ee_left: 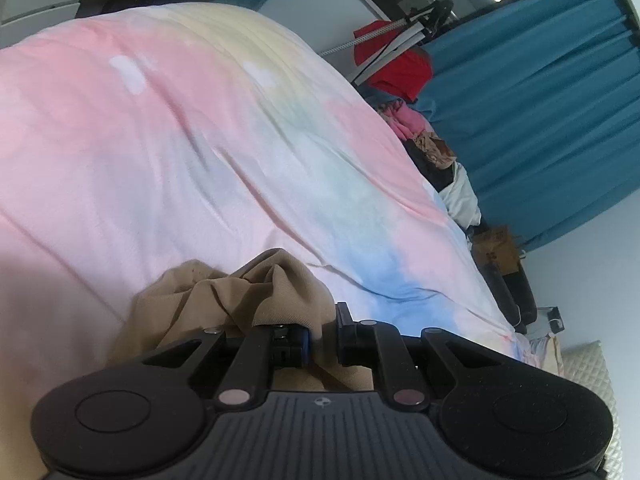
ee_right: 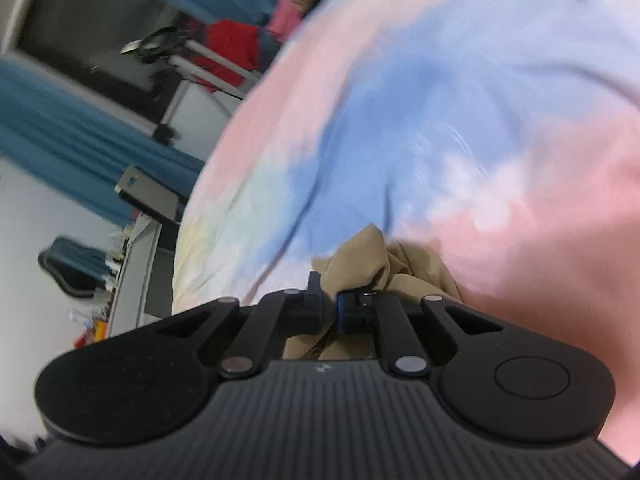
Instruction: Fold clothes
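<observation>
A tan garment (ee_left: 224, 300) is bunched up in the left wrist view, just above a pastel pink, blue and yellow bedspread (ee_left: 200, 140). My left gripper (ee_left: 322, 334) is shut on a fold of that tan cloth, which spills up and to the left of the fingers. In the blurred right wrist view the same tan garment (ee_right: 400, 268) is pinched between the narrow jaws of my right gripper (ee_right: 329, 308), with cloth hanging below the fingers. The bedspread (ee_right: 440, 120) fills the view behind it.
A heap of clothes (ee_left: 424, 140) lies along the far edge of the bed, red cloth (ee_left: 400, 64) on a metal stand beyond it. Blue curtains (ee_left: 540, 100) hang at the right. A cardboard box (ee_left: 496, 248) and a desk (ee_right: 136, 272) stand beside the bed.
</observation>
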The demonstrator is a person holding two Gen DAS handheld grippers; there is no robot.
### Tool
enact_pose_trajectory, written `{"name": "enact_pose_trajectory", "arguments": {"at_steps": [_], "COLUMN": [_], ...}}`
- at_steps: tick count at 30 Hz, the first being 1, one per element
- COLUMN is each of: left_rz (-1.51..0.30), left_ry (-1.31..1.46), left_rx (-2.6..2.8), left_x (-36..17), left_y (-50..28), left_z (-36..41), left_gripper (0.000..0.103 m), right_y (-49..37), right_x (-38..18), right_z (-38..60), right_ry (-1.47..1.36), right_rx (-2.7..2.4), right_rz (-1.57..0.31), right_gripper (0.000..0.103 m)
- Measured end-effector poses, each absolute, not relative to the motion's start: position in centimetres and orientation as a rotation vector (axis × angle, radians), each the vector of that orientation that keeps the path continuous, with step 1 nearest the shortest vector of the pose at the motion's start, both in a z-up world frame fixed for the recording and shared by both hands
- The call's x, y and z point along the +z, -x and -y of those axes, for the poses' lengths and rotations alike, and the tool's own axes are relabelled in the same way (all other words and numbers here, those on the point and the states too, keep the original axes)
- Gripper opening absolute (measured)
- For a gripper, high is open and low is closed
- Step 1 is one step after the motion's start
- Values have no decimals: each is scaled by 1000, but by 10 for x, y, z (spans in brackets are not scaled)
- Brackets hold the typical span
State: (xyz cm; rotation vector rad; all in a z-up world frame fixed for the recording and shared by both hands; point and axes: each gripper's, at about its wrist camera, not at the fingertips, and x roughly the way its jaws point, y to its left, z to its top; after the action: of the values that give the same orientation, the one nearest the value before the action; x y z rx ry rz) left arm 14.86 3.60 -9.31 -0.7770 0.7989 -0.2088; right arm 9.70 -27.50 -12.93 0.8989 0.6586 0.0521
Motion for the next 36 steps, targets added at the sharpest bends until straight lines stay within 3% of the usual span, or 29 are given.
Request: {"name": "enact_pose_trajectory", "arguments": {"at_steps": [3, 5, 7, 8, 9, 13, 20, 27, 36], "left_rz": [-786, -759, -728, -713, -697, -615, -709, -690, -631], "left_ry": [728, 671, 612, 582, 553, 347, 116, 4, -12], "left_rx": [-206, -219, -237, -246, -255, -249, -216, -201, -221], "left_x": [-92, -86, -79, -75, -72, -56, -83, -101, -69], "left_y": [-148, -142, -135, -132, -128, -110, -121, -123, -84], "left_z": [-31, -25, -19, -16, -12, 3, 20, 35, 42], "left_gripper": [16, 28, 53, 59, 68, 81, 82, 82, 82], "right_y": [-97, -97, -95, -92, -88, -73, -89, -110, -64], "right_x": [-127, -125, -122, -118, -113, -88, -97, -119, -95], "right_z": [271, 269, 268, 266, 262, 245, 220, 219, 213], "right_ry": [-837, -803, -779, -766, -740, -535, -206, -186, -129], "right_rx": [79, 115, 160, 186, 209, 251, 217, 203, 182], "right_rz": [-638, -638, -632, -616, -593, -495, -581, -639, -564], "right_gripper": [12, 18, 43, 65, 78, 79, 75, 74, 73]}}
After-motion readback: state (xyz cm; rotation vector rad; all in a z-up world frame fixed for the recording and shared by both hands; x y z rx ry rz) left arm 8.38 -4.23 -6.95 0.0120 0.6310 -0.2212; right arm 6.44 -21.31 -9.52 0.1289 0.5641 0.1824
